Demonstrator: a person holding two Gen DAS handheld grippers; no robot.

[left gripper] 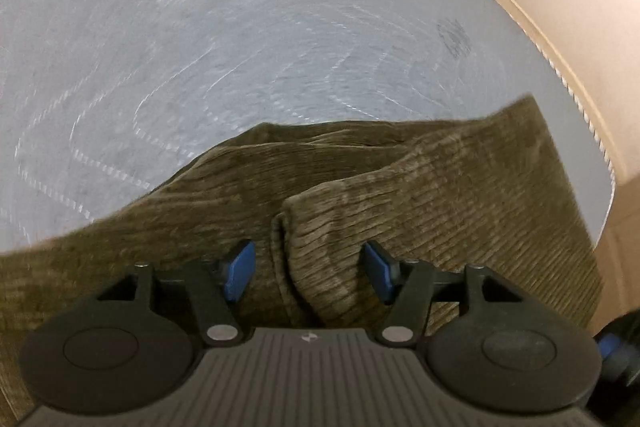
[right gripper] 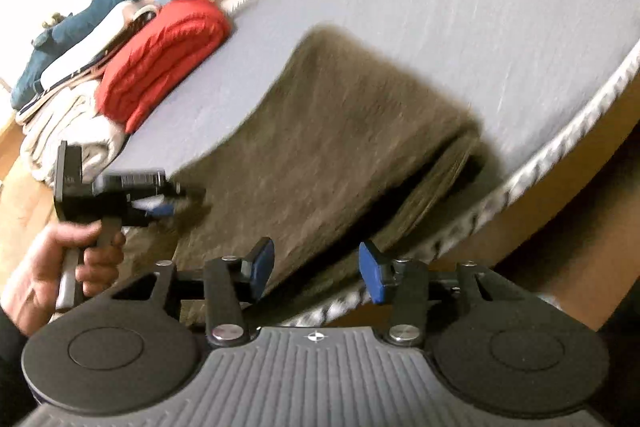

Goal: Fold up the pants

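Olive corduroy pants [left gripper: 440,195] lie folded on a grey-blue mattress [left gripper: 240,47]. My left gripper [left gripper: 310,273] hovers just over them. A raised fold edge of the cloth runs between its blue pads [left gripper: 240,271], and the jaws stand apart without pressing on it. In the right wrist view the pants [right gripper: 340,131] stretch from the near mattress [right gripper: 480,7] edge toward the middle, layered at their right side. My right gripper [right gripper: 316,271] is open over their near end with nothing gripped. The left gripper [right gripper: 172,203], held by a hand [right gripper: 60,267], sits at the pants' left edge.
A folded red knit [right gripper: 164,55], beige folded cloth [right gripper: 68,131] and a blue shark plush [right gripper: 80,27] are stacked at the mattress's far left. A wooden bed frame [right gripper: 560,247] rims the mattress. A pale wall [left gripper: 560,7] stands beyond the frame.
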